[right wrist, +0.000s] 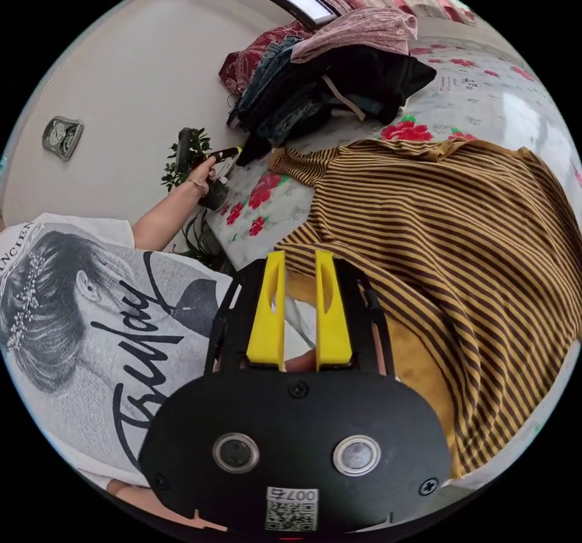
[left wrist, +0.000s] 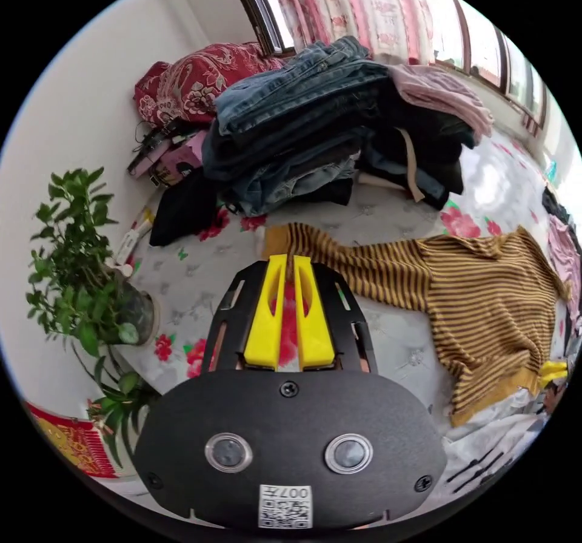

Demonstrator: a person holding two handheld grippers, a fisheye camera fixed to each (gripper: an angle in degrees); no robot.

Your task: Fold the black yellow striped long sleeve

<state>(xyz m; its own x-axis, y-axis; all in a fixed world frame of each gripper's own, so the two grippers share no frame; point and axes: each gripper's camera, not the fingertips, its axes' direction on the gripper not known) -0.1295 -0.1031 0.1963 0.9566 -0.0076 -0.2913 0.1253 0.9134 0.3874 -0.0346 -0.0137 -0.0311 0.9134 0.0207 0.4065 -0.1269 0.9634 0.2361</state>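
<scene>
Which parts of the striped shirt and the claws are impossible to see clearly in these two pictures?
- Striped shirt, left gripper view: far sleeve cut off by the picture's edge.
- Left claw: its tips hide the cuff, so the grip is unclear.
- Right claw, right gripper view: its black body covers the hem beneath.
</scene>
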